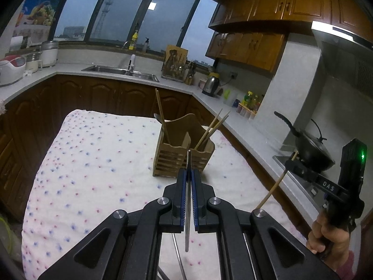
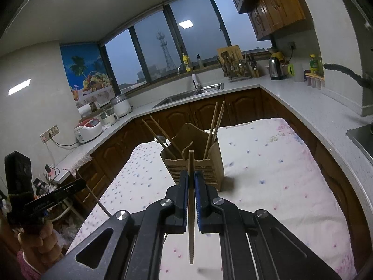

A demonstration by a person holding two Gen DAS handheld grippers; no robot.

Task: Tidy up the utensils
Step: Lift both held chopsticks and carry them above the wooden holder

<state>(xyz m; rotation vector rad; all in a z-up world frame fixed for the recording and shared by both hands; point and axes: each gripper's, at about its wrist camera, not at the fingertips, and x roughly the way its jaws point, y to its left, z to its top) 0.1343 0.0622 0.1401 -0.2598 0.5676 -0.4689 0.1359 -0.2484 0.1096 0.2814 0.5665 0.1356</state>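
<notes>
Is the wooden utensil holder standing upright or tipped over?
Upright: the wooden utensil holder stands on its base on the flowered cloth, with chopsticks sticking up from it.

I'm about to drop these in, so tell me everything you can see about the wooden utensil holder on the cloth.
The wooden utensil holder is a light bamboo-looking box with slatted lower walls, a raised curved back and a divider making two compartments. It stands upright on the floral cloth. One compartment holds a chopstick and a spoon, the other several chopsticks leaning outward. Neither gripper touches it.
</notes>
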